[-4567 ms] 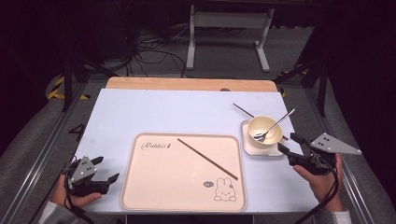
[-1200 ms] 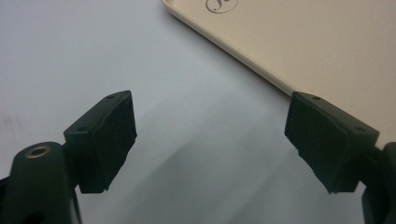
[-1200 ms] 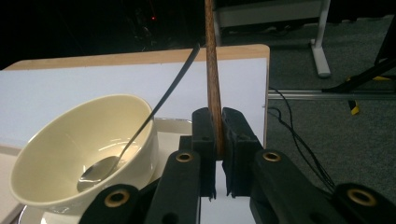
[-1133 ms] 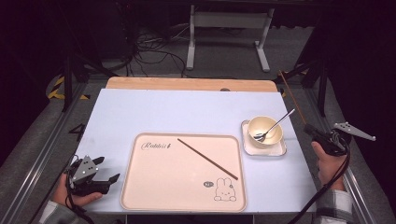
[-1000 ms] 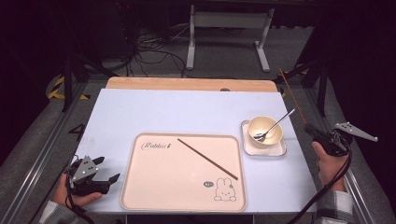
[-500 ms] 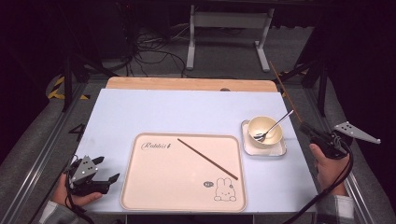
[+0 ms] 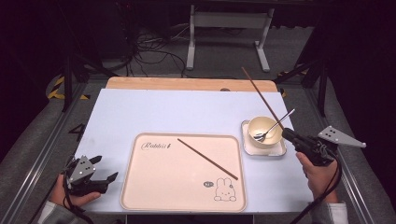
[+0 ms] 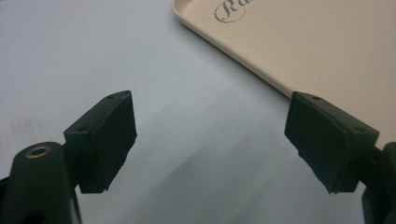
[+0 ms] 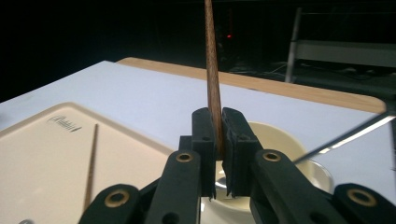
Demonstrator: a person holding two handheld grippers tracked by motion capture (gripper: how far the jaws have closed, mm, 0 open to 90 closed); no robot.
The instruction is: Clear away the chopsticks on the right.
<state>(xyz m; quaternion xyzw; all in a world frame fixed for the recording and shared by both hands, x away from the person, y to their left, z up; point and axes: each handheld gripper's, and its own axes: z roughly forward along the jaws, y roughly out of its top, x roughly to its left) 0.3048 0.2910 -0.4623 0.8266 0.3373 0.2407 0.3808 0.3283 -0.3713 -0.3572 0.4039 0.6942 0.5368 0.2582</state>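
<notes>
Left gripper (image 7: 100,176) idle, jaws spread, by tray (image 7: 140,196) corner. Right gripper (image 7: 288,136) pinching 1 chopstick (image 7: 261,99), now lifted clear of table beside bowl (image 7: 264,131); second chopstick (image 7: 207,158) on tray, so pairing likely next.

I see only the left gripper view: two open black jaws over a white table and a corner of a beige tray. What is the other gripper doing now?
Observer: The right gripper is shut on a long brown wooden chopstick that points up and away from the person.
Operator: Is there something on the tray?
Observer: Yes, a second brown wooden chopstick lies diagonally on the beige tray, beside a small rabbit drawing.
Operator: What else stands on the table?
Observer: A cream bowl on a small square white plate, with a metal spoon leaning in it, right of the tray.
</notes>
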